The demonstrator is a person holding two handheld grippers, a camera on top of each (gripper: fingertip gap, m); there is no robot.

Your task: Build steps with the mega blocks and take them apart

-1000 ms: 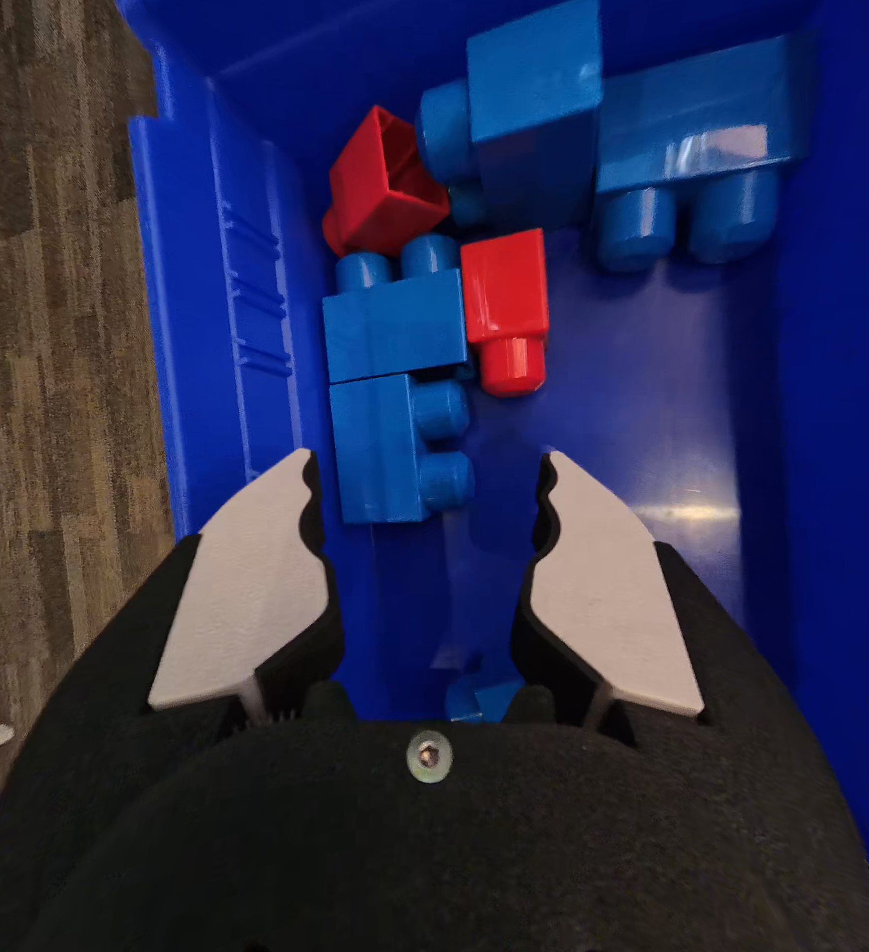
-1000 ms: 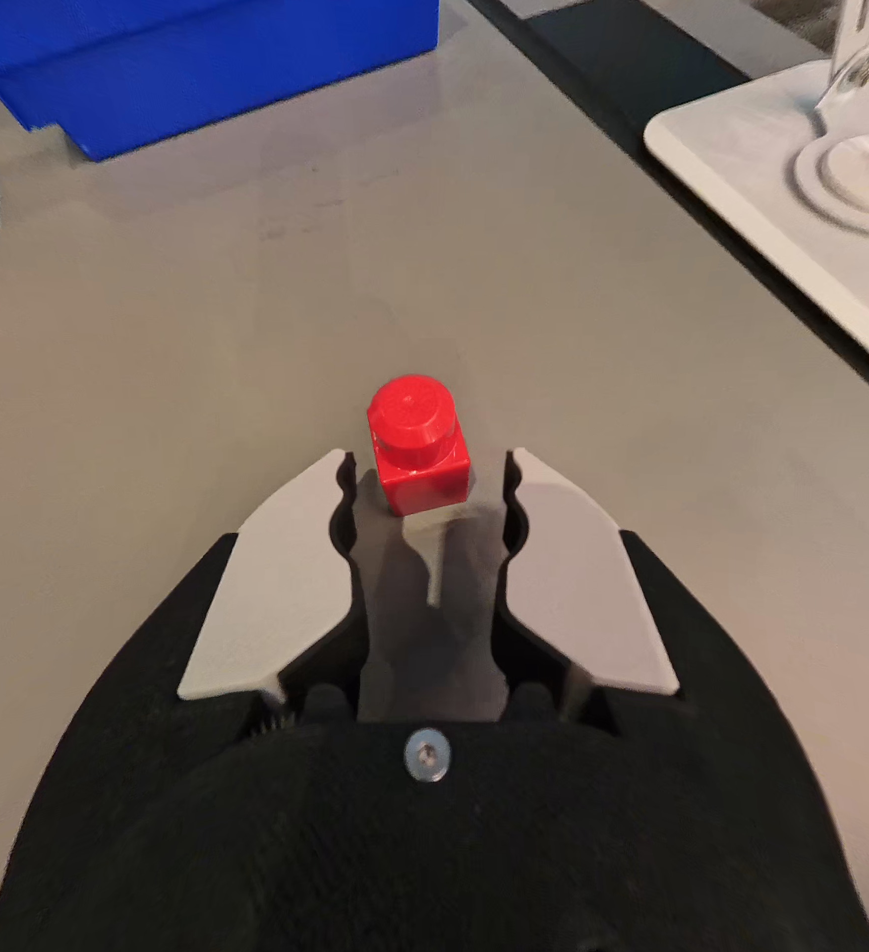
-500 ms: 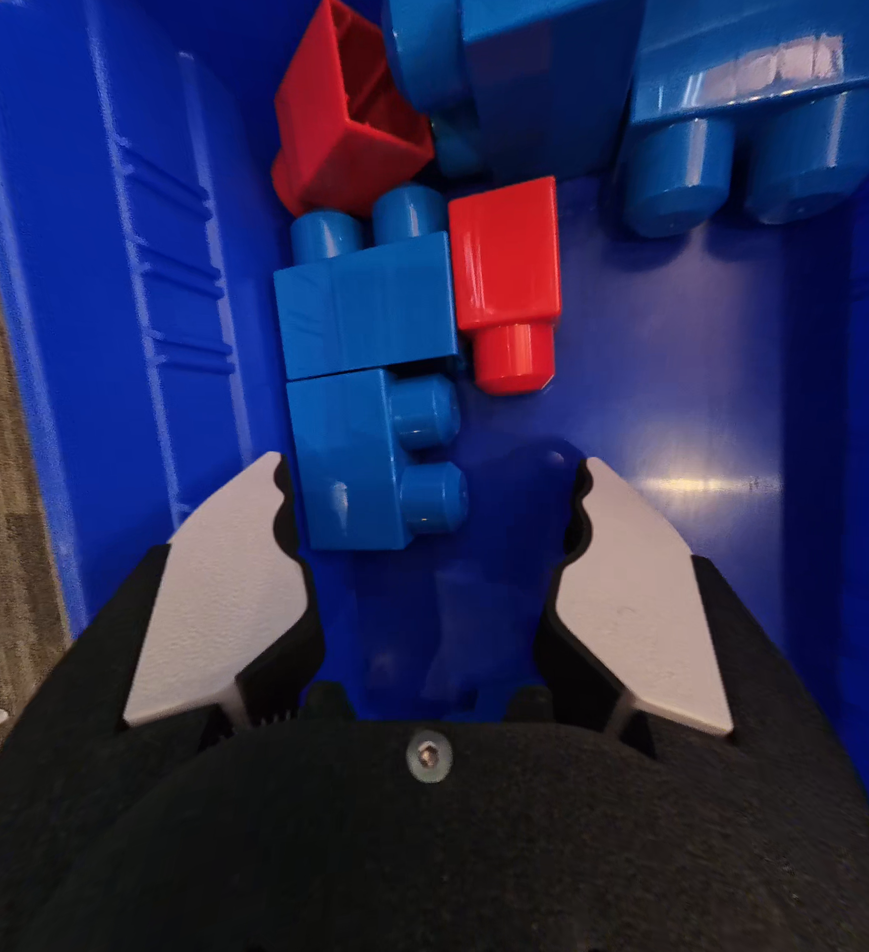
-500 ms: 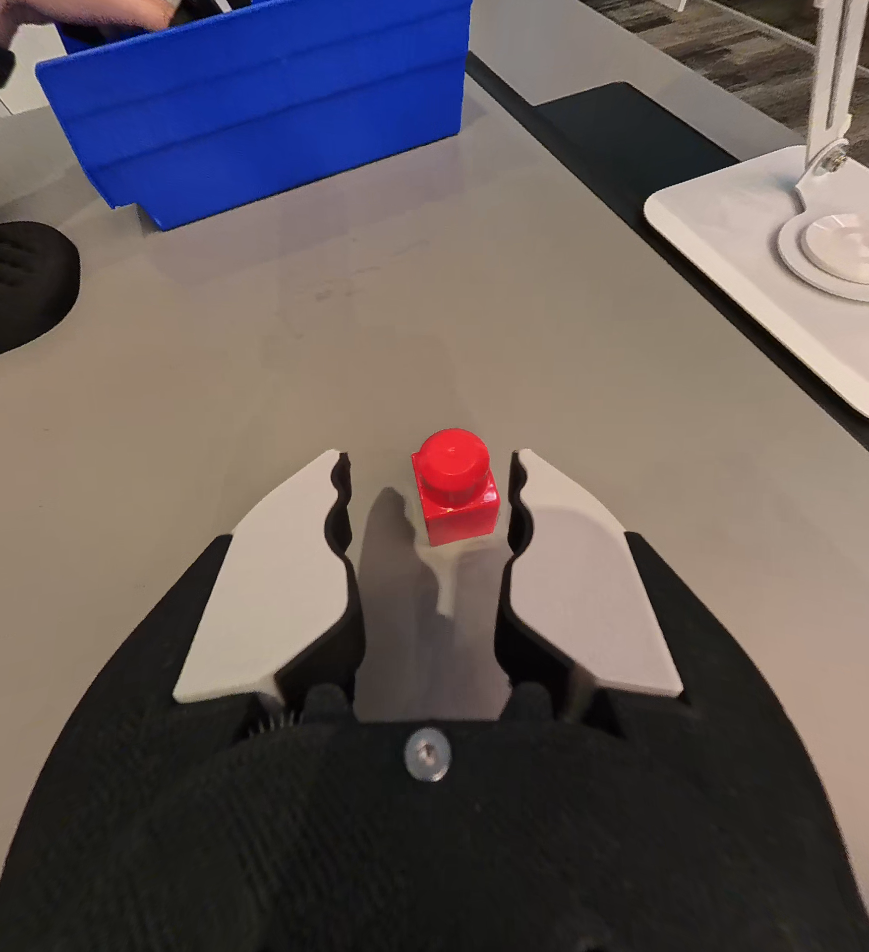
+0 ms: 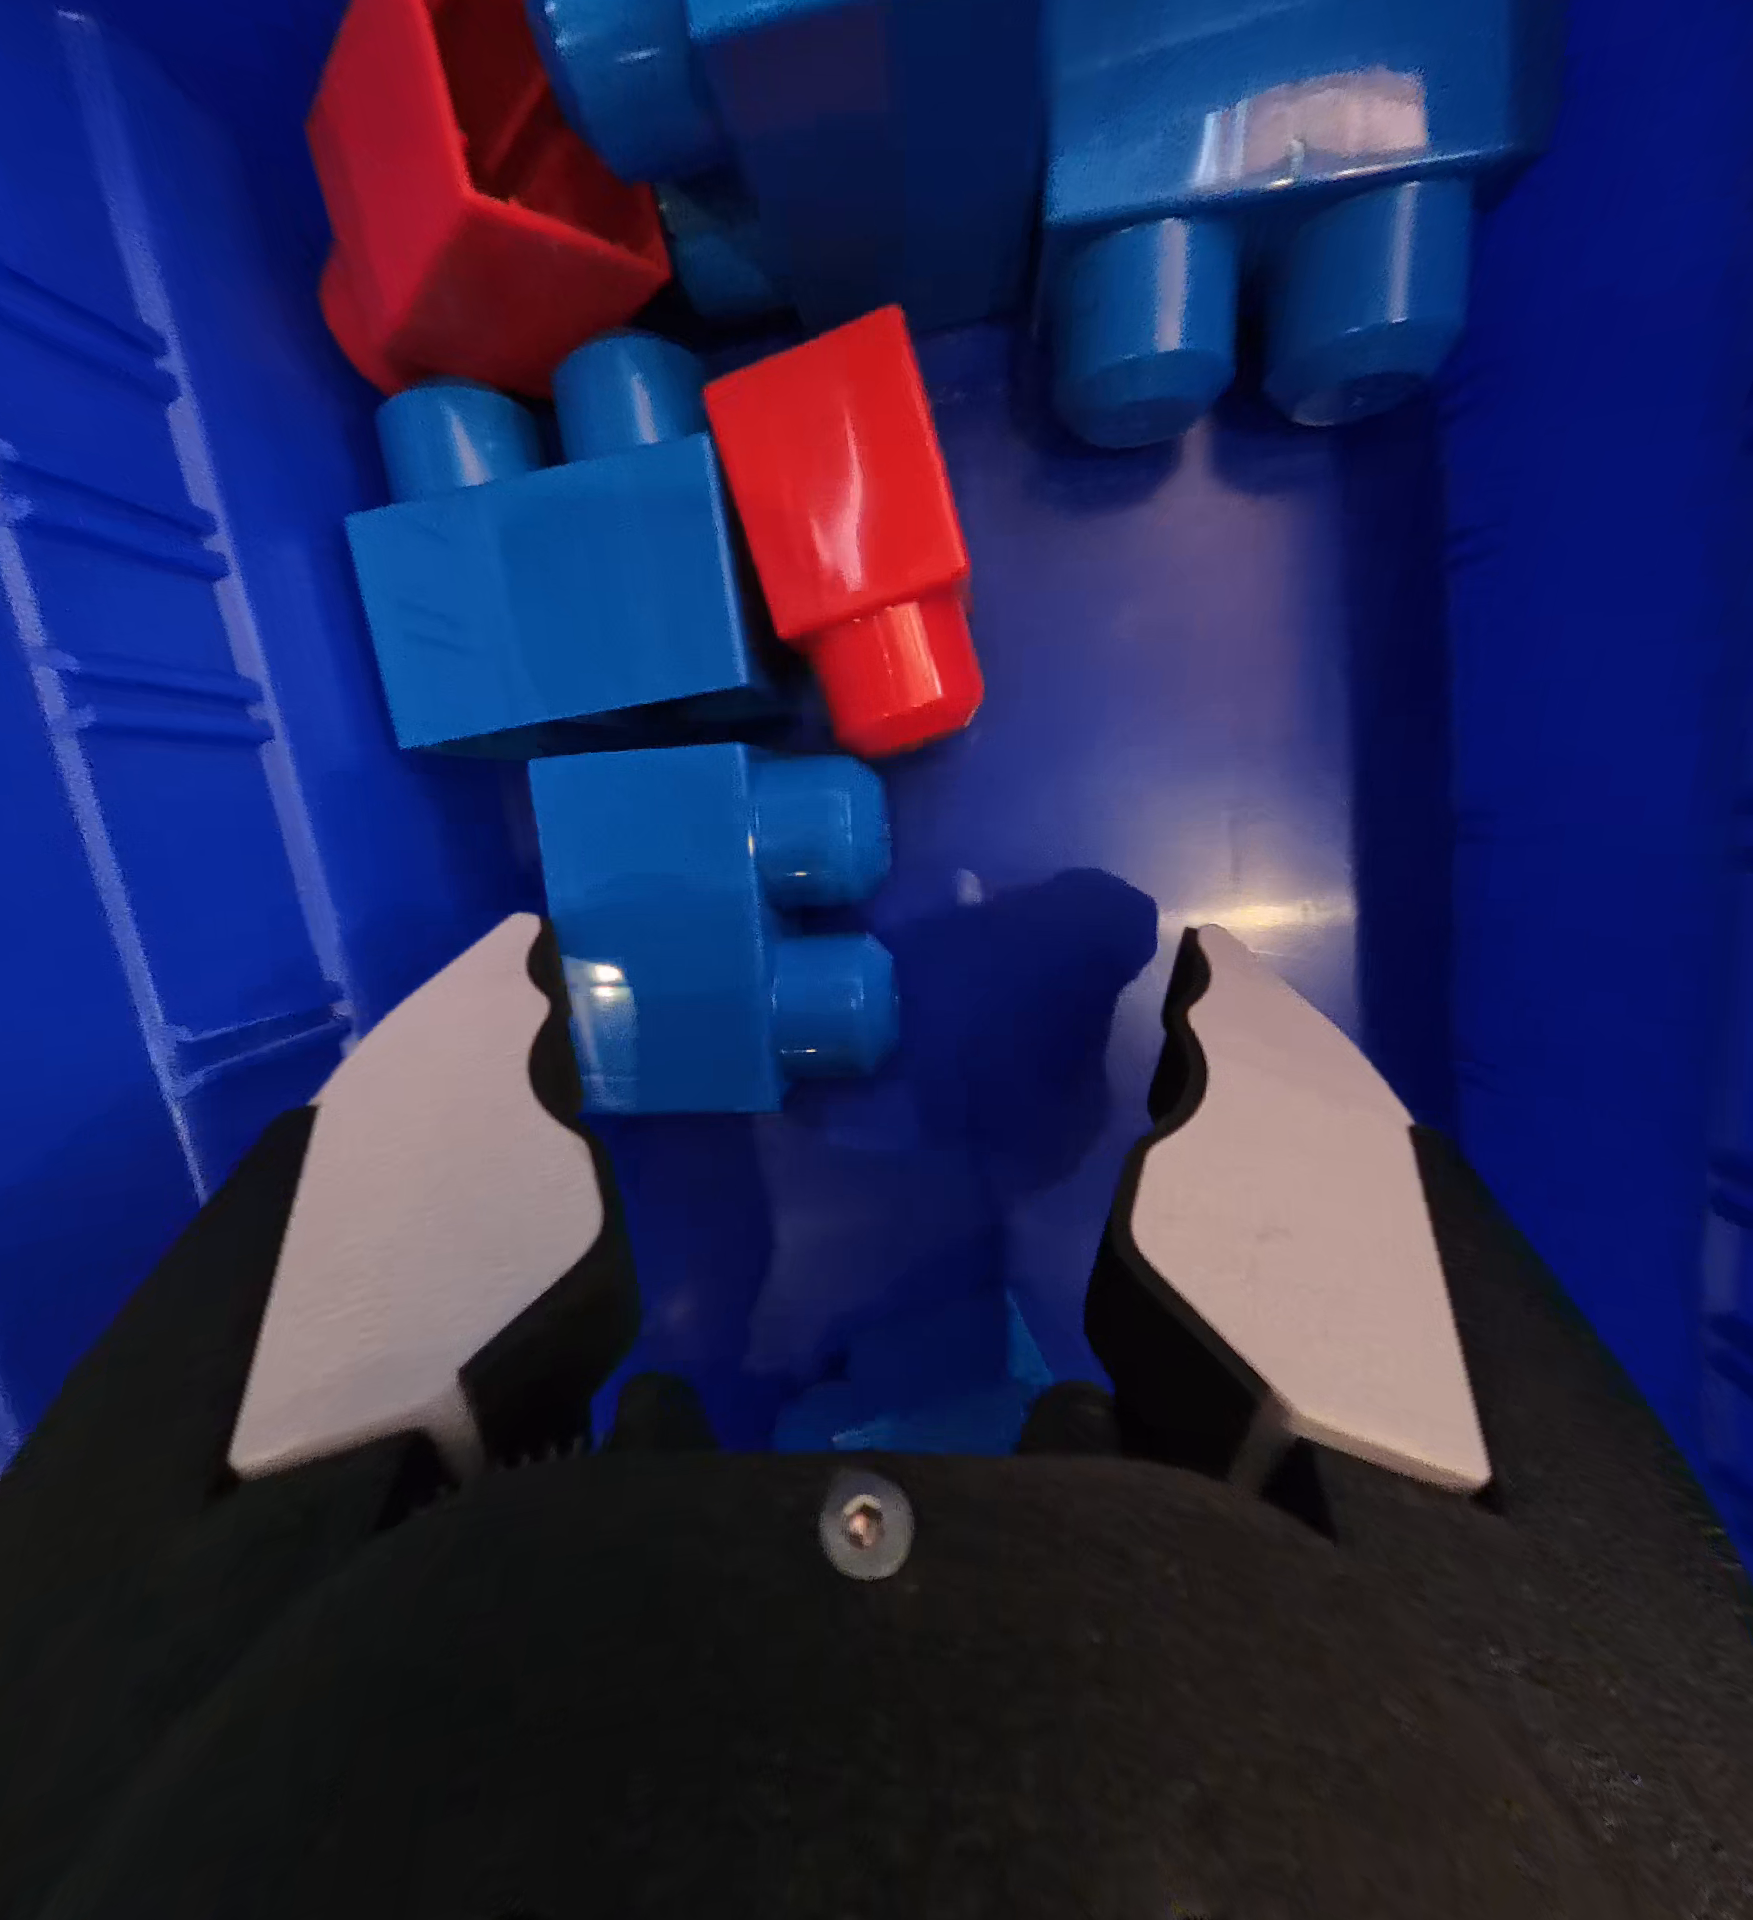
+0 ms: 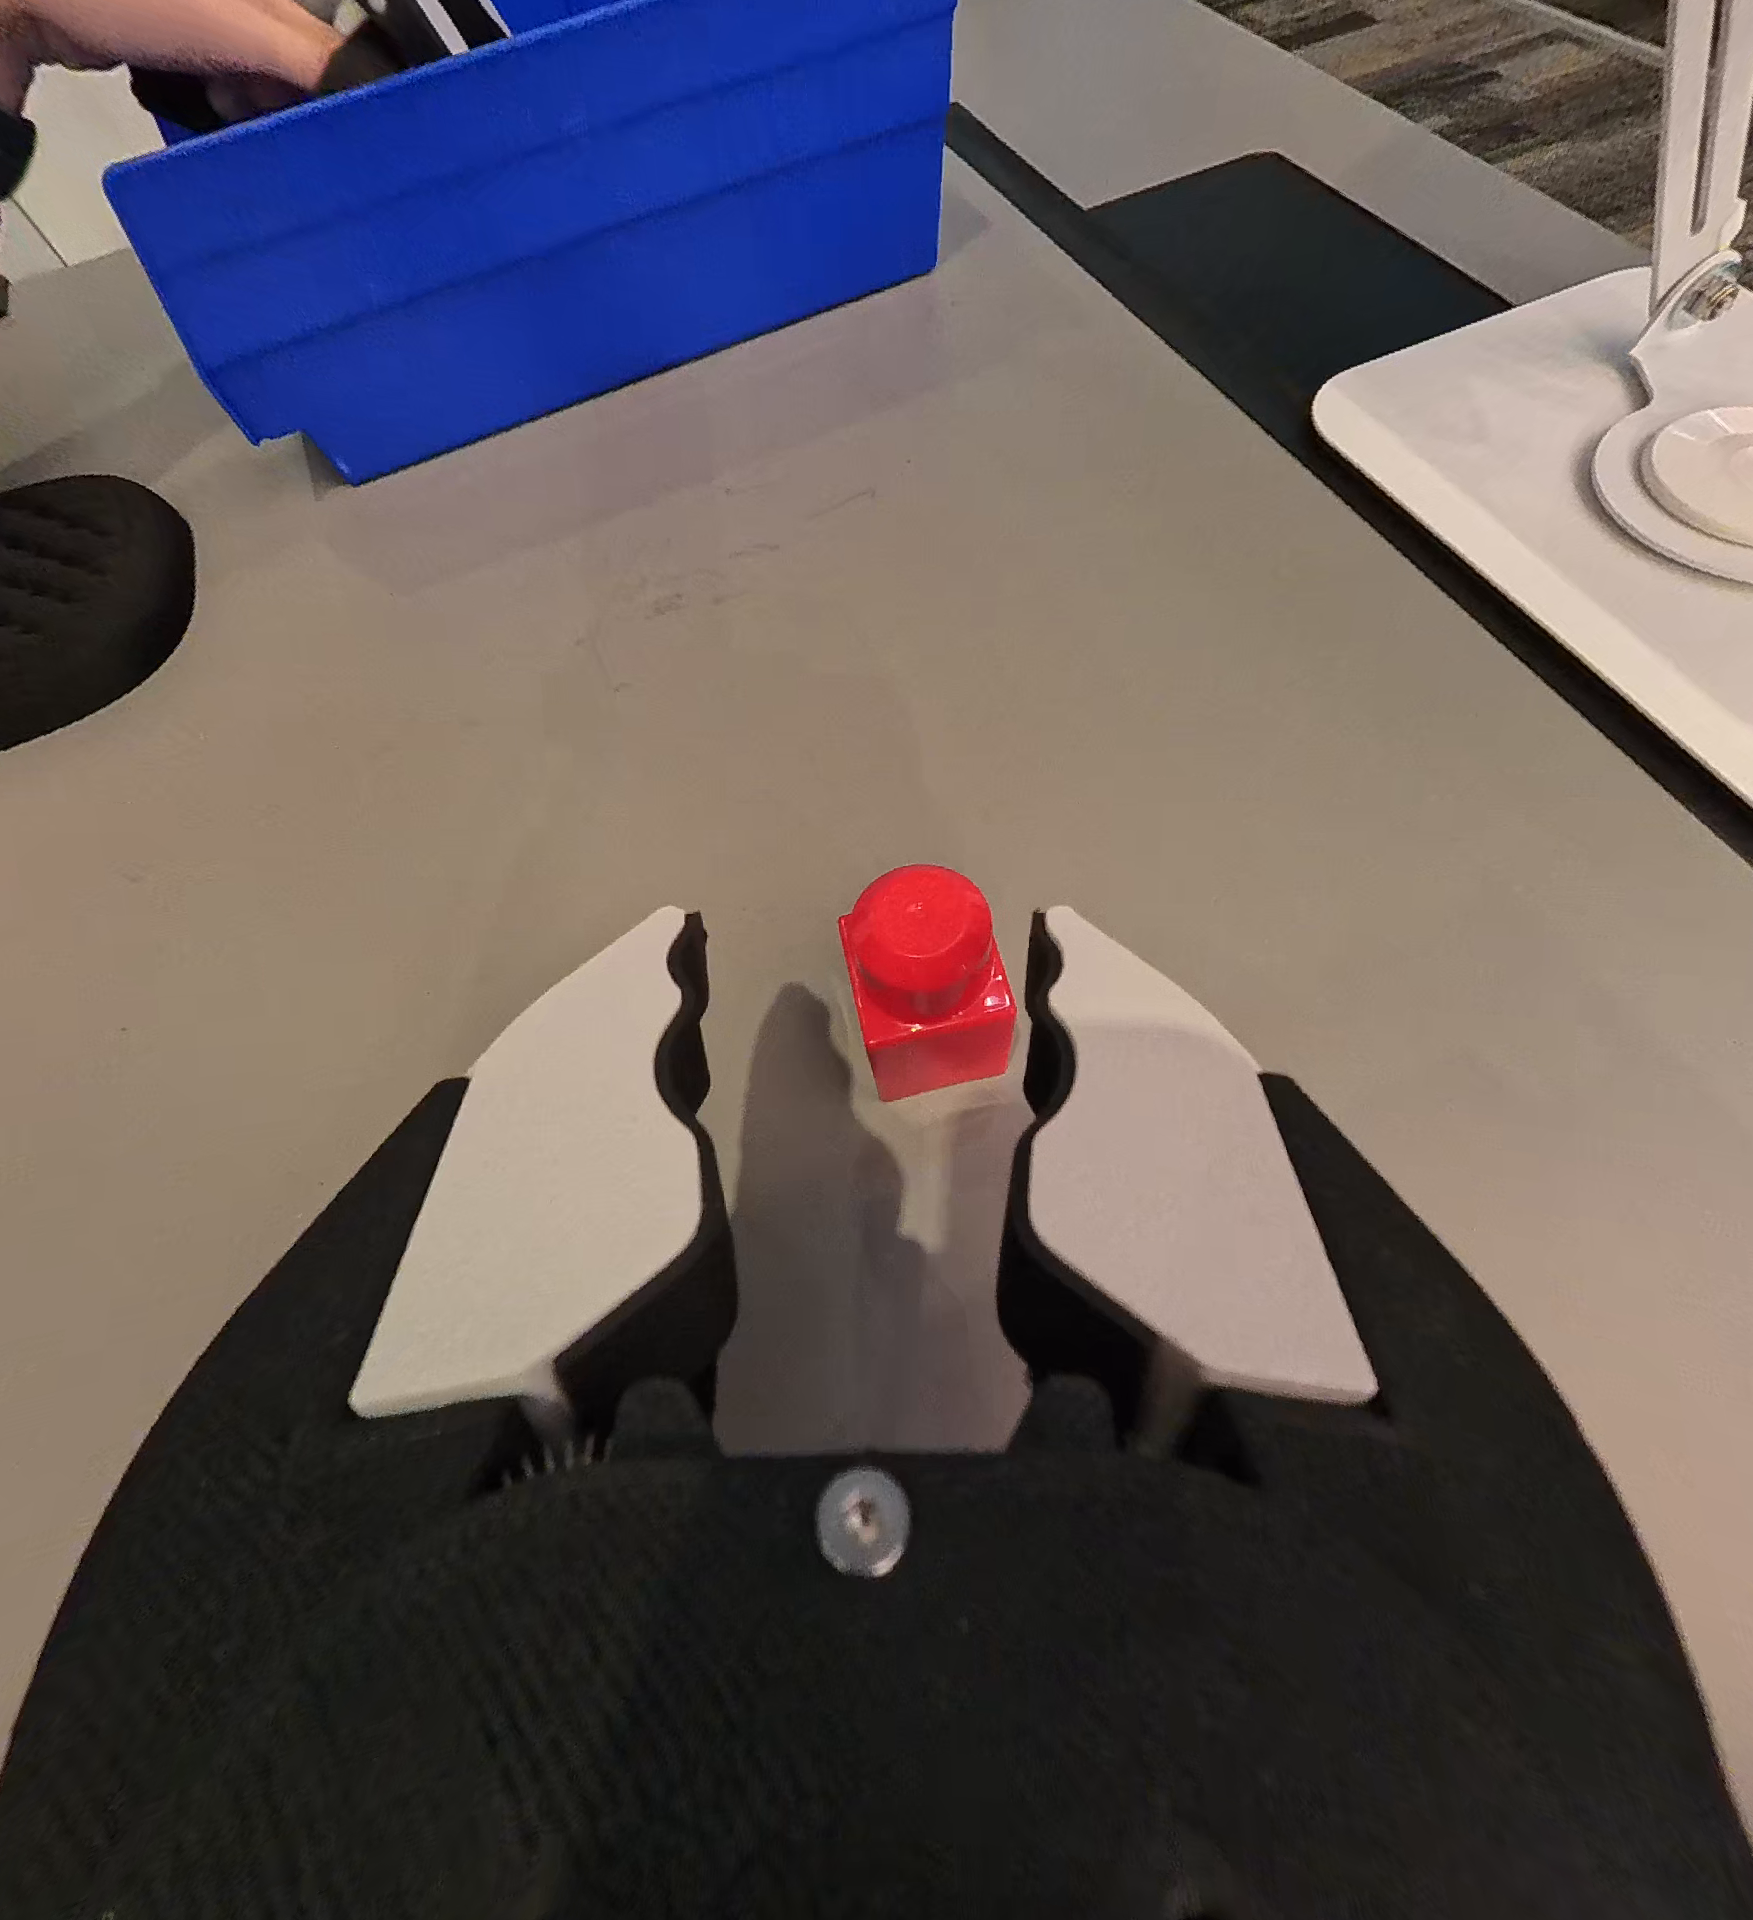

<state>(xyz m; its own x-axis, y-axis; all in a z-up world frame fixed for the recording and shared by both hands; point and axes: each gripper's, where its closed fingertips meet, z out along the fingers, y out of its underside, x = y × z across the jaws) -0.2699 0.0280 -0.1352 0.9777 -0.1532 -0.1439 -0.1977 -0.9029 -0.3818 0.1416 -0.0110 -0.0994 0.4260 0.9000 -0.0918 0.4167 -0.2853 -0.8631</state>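
The blue block [image 5: 685, 935] lies on its side in the bin [image 5: 1371, 727] by my open left gripper [image 5: 856, 987]; I should centre, then close squarely, while my right gripper [image 6: 867, 966], also open, straddles the red block [image 6: 929, 997] on the table [image 6: 436, 779].

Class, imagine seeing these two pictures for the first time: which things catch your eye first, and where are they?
A small red block stands upright on the grey table, between the open right gripper fingers. The open left gripper reaches into a blue bin of jumbled red and blue blocks.

Red block [image 6: 929, 1003] on grey table [image 6: 539, 748], blue bin [image 6: 560, 249] (glossy), blue blocks [image 5: 685, 935], white stand base [image 6: 1578, 540]
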